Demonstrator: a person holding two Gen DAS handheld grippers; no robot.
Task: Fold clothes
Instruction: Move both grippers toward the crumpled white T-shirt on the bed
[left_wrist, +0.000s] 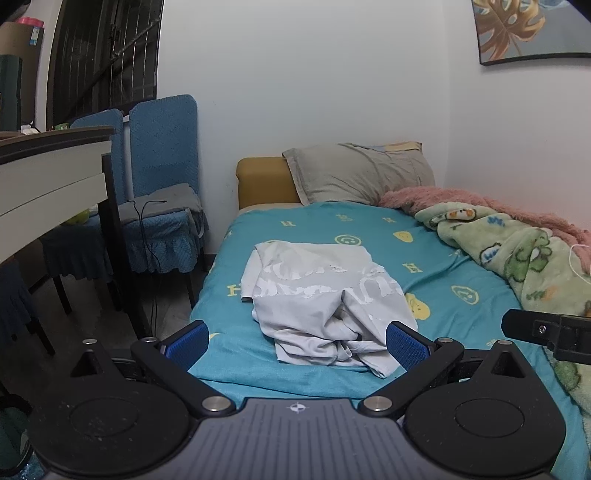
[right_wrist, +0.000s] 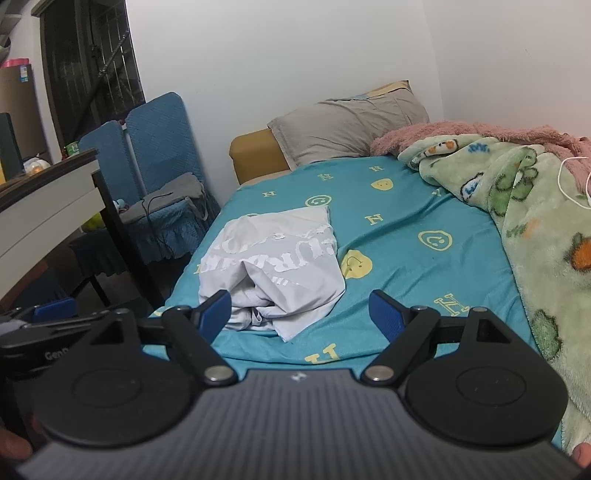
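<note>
Both tongs, left gripper (left_wrist: 295, 341) and right gripper (right_wrist: 300, 314), gaped wide, holding nothing. The white shirt (left_wrist: 321, 295) sat bunched at frame center. Risk was pinching 2 layers or the teal sheet (left_wrist: 369, 225).

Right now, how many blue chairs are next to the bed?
2: one tall blue fabric-covered chair beside the teal bed sheet, and another blue fabric-covered chair behind it by the white desk. More may be hidden.

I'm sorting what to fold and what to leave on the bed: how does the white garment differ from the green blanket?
The white garment is plain pale cloth with worn lettering; the green blanket is fluffy, with cartoon prints. The garment is a small crumpled heap in the middle of the teal sheet, in front of the open left gripper; the blanket is far bigger, piled along the wall side. Both lie unfolded and untouched.
</note>
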